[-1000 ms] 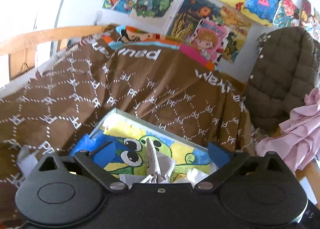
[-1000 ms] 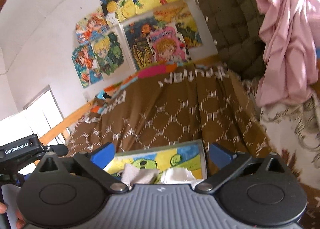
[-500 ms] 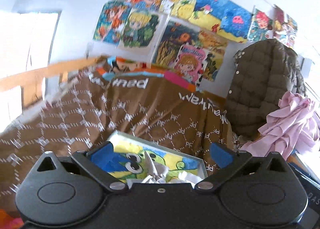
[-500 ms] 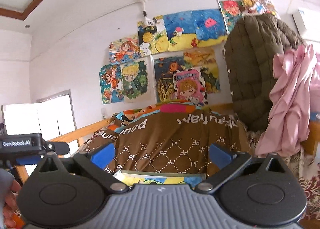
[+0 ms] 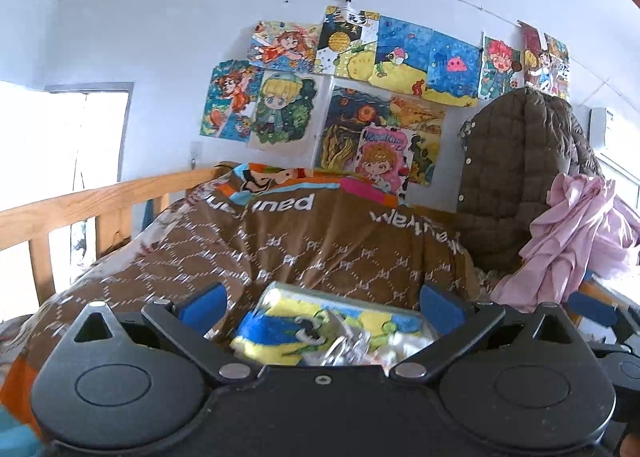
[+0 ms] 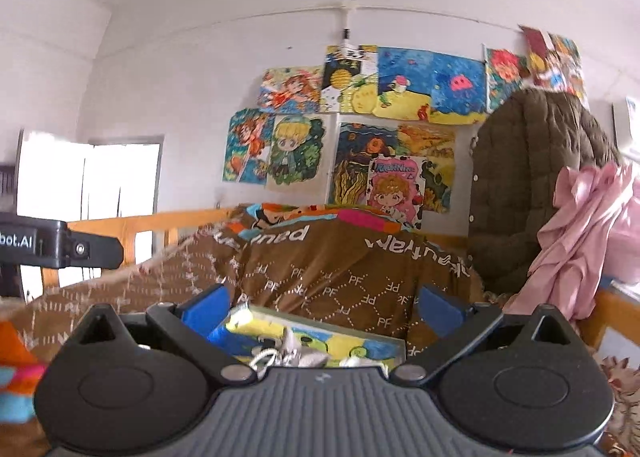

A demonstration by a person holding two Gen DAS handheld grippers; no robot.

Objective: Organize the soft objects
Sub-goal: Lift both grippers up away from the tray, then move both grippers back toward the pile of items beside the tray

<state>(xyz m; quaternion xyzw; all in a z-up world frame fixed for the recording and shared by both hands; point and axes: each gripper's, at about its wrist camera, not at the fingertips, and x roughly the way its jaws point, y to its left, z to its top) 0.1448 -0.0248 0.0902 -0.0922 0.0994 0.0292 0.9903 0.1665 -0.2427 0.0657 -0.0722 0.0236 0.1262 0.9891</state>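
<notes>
A colourful cartoon-print box (image 5: 332,321) lies on the brown patterned blanket (image 5: 280,253), with crumpled grey-white soft cloth (image 5: 344,345) in it. My left gripper (image 5: 320,301) is open and empty, raised above the box. In the right wrist view the box (image 6: 320,333) and the grey-white cloth (image 6: 292,353) sit low between the blue fingertips. My right gripper (image 6: 322,303) is open and empty, also above the box. The left gripper's body (image 6: 56,245) shows at the left edge of the right wrist view.
A brown quilted jacket (image 5: 524,177) and a pink garment (image 5: 576,241) hang at the right. A wooden bed rail (image 5: 92,205) runs along the left. Drawings (image 5: 360,89) cover the back wall. A folded orange-blue blanket (image 5: 280,177) lies at the bed's far end.
Both grippers have tilted up and drawn back from the box, so the wall fills more of each view and the box sits lower. Both stay open.
</notes>
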